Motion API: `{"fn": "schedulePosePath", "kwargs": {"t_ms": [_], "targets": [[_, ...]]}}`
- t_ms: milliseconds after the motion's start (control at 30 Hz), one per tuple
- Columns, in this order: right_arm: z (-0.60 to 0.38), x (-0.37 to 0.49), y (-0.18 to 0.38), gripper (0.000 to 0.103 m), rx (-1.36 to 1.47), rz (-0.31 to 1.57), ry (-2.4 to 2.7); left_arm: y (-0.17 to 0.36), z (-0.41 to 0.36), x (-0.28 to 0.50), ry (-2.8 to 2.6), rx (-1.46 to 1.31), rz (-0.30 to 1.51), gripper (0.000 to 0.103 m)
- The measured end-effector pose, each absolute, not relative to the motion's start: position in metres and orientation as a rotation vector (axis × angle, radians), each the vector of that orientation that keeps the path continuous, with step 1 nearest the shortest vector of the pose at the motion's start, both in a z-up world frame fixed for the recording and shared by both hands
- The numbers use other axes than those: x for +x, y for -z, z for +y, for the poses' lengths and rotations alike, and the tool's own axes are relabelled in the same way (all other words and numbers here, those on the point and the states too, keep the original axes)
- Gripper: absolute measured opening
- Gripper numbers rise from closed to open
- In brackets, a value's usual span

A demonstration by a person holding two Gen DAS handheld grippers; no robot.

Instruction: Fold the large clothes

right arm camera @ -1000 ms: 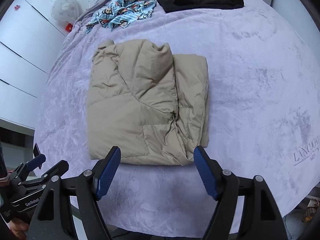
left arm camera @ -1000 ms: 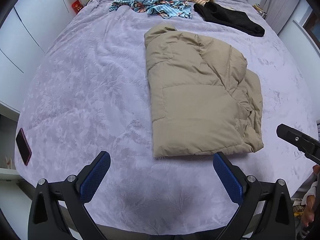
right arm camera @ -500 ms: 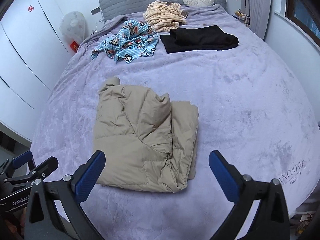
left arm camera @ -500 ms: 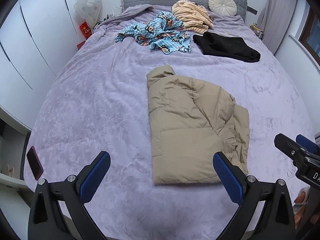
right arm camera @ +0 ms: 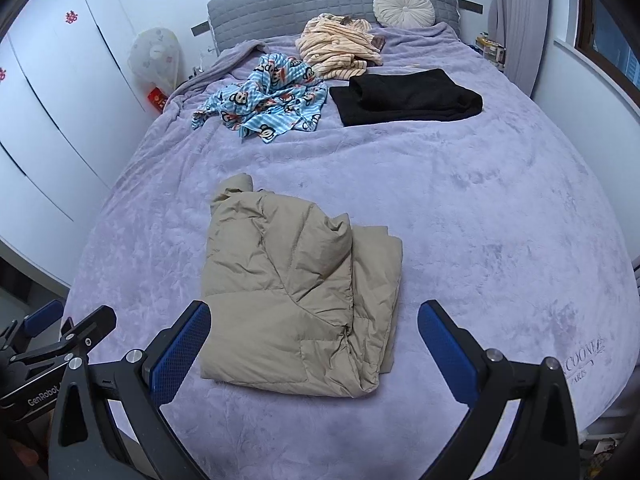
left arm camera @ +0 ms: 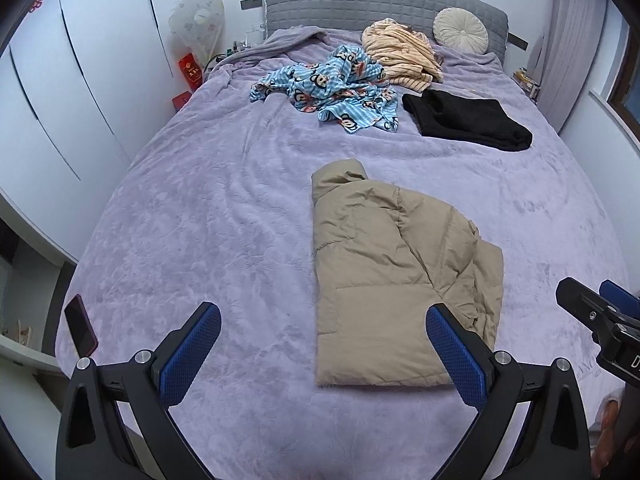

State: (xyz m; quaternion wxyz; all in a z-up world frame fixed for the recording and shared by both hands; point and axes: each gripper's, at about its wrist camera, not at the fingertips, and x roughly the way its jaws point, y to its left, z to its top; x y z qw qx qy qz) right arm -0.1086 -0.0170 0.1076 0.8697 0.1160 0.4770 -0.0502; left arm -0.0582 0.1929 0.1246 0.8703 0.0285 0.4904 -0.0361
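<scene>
Left tongs (left arm camera: 323,354): fingers spread wide, blue pads (left arm camera: 190,354) facing each other, nothing between them. They hang over the foot edge of the bed (left arm camera: 208,216), clear of the cover. Right tongs (right arm camera: 314,350): likewise spread wide and empty, also over the foot edge; in the left wrist view they show only as a black-and-blue tip at the right edge of the frame.

Beige puffer jacket (left arm camera: 396,280): lies folded on the purple bed cover, near the foot edge and somewhat toward the right side of the bed. Its collar end points toward the headboard (left arm camera: 384,4); the hem end lies nearest the foot edge. One folded layer rests on top, with a looser bunched edge along the jacket's right side (right arm camera: 376,300). Neither pair of tongs touches it.

Other items on the bed, all toward the head end and well apart from the jacket:
- blue cartoon-print garment (left arm camera: 336,88), crumpled, left of centre;
- striped cream garment (left arm camera: 400,56), crumpled, just behind the blue one;
- black garment (left arm camera: 468,120), folded flat, toward the right edge;
- round cushion (left arm camera: 460,36), against the headboard.

Dark phone (left arm camera: 81,330): lies at the near left corner of the bed.
</scene>
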Motion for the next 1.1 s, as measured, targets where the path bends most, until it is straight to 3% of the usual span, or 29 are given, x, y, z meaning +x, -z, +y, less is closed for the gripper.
{"fn": "schedulePosePath", "kwargs": {"t_ms": [1100], "targets": [[-0.014,-0.111,-0.106,0.103,0.246,1.014,0.103,-0.118,0.203,-0.056,0.061,0.034,1.037,0.103]]}}
